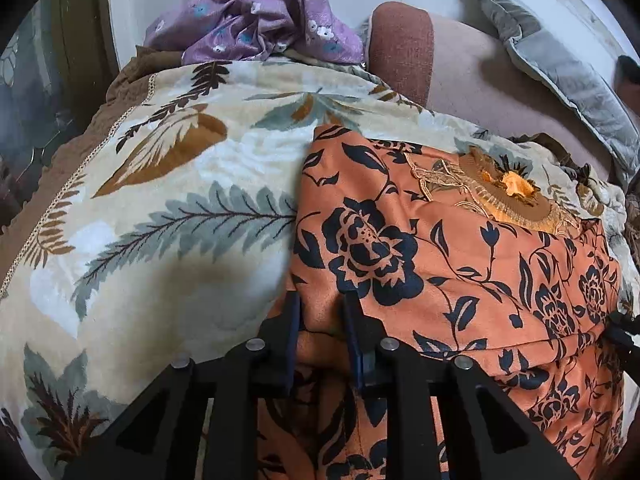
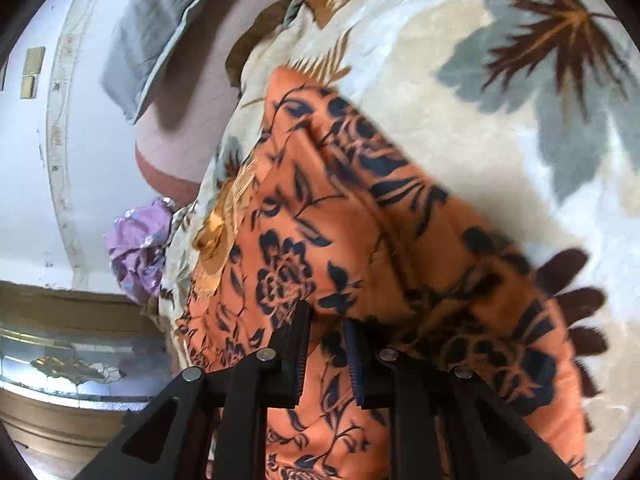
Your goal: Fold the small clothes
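Both grippers, left [image 1: 322, 320] and right [image 2: 326, 330], pinching the orange garment's [image 1: 460, 256] near edge on the leaf blanket [image 1: 180, 184].

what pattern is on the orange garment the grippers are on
Dark navy flowers, leaves and vines on the orange garment; clearest in the left wrist view.

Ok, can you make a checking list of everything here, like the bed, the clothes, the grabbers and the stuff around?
Surface: leaf-print blanket spread out, rumpled at its far edge.
Job's things: orange flowered garment lying on the blanket, embroidered neckline showing.
Clutter: crumpled purple flowered cloth at the blanket's far edge; grey pillow.
Grippers: left gripper and right gripper each pinching orange fabric.
Cables: nothing seen.
Surroundings: white wall; brown and pink cushion.
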